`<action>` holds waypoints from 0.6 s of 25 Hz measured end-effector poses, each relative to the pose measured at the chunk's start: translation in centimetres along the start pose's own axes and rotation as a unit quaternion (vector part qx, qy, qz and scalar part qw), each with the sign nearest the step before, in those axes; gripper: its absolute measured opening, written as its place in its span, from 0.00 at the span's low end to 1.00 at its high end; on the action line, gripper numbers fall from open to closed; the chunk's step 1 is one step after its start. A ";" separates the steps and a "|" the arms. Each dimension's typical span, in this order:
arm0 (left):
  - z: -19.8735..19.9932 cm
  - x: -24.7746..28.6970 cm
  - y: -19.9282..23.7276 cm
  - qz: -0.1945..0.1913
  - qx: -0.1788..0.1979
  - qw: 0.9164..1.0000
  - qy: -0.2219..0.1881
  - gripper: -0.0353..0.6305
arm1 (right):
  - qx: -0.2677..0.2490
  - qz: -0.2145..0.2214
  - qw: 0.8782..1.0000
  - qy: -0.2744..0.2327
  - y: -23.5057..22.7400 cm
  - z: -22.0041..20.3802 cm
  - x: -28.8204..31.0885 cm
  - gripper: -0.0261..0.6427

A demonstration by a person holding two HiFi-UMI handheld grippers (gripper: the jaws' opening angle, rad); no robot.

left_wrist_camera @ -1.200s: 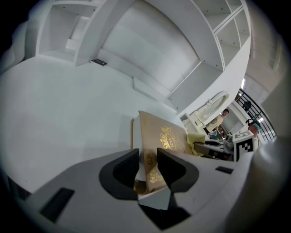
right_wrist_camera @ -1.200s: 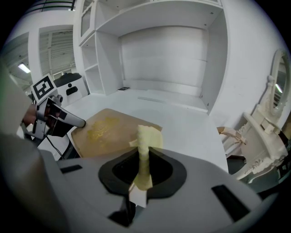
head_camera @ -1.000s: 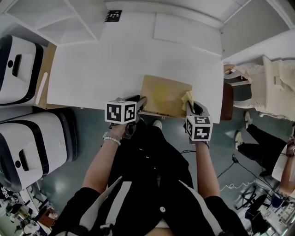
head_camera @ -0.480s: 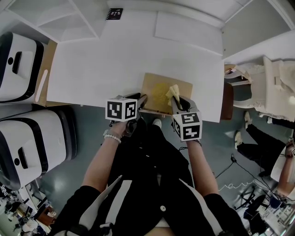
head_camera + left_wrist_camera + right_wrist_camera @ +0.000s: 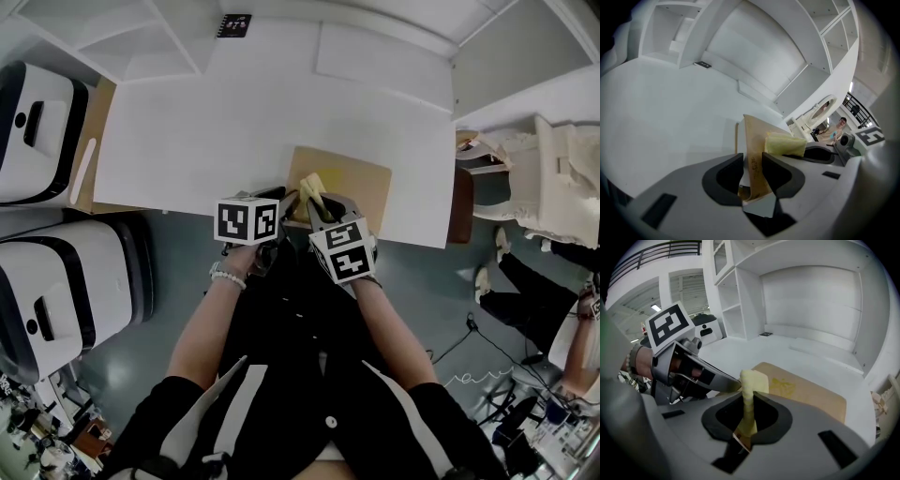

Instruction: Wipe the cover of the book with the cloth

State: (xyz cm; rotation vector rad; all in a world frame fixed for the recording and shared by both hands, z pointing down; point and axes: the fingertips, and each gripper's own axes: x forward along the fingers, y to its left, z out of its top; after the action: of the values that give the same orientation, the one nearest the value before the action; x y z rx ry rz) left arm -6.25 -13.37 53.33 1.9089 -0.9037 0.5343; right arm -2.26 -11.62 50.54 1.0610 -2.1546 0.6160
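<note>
A brown-covered book (image 5: 352, 186) lies at the near edge of the white table (image 5: 206, 131). My left gripper (image 5: 289, 208) is shut on the book's near left corner; in the left gripper view the cover (image 5: 754, 140) stands pinched between its jaws (image 5: 753, 161). My right gripper (image 5: 315, 202) is shut on a folded yellow cloth (image 5: 311, 185), which rests on the left part of the cover, close beside the left gripper. In the right gripper view the cloth (image 5: 751, 386) rises from the jaws (image 5: 749, 400), with the book (image 5: 811, 390) behind it and the left gripper (image 5: 693, 371) to the left.
A small black booklet (image 5: 234, 25) lies at the table's far edge, and a flat white panel (image 5: 375, 61) at the far right. Two white machines (image 5: 37, 131) (image 5: 66, 291) stand left of the table. A chair draped in beige (image 5: 553, 178) stands to the right.
My right gripper has carried the cloth leftward across the cover, from the book's right edge to its left part beside the left gripper. The left gripper has kept still on the corner.
</note>
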 end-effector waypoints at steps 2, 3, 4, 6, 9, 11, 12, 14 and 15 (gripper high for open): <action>0.0 -0.1 0.0 -0.001 0.000 1.000 0.000 0.24 | 0.001 0.000 1.000 0.004 -0.1 -0.1 0.2 0.09; 0.0 -0.1 0.0 -0.001 0.000 1.000 0.000 0.24 | 0.003 -0.001 1.000 0.004 -0.2 -0.1 0.1 0.09; -0.1 -0.1 -0.1 -0.001 0.000 1.000 0.000 0.24 | 0.004 -0.002 1.000 0.004 -0.4 -0.2 0.0 0.09; -0.1 -0.1 -0.1 -0.001 0.000 1.000 0.001 0.24 | 0.006 -0.006 1.000 0.004 -0.8 -0.4 -0.2 0.09; -0.1 0.0 -0.1 -0.001 0.000 1.000 0.001 0.24 | 0.012 -0.014 1.000 0.006 -1.8 -0.9 -0.7 0.09; -0.1 0.0 0.0 -0.001 0.000 1.000 0.002 0.24 | 0.016 -0.021 1.000 0.008 -2.4 -1.4 -1.1 0.09; -0.1 0.0 0.0 -0.002 0.000 1.000 0.003 0.24 | 0.019 -0.025 0.999 0.009 -2.8 -1.7 -1.3 0.09; -0.1 0.0 0.0 -0.001 0.001 1.000 0.003 0.24 | 0.027 -0.036 0.999 0.010 -3.7 -2.2 -1.9 0.09; -0.1 -0.1 0.0 -0.001 0.001 1.000 0.003 0.24 | 0.032 -0.042 0.999 0.010 -4.2 -2.4 -2.3 0.09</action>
State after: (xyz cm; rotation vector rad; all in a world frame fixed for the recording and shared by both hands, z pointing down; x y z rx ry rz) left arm -6.28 -13.22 53.31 1.9094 -0.8978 0.5402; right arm 3.07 -11.27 51.06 1.1680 -2.0737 0.6578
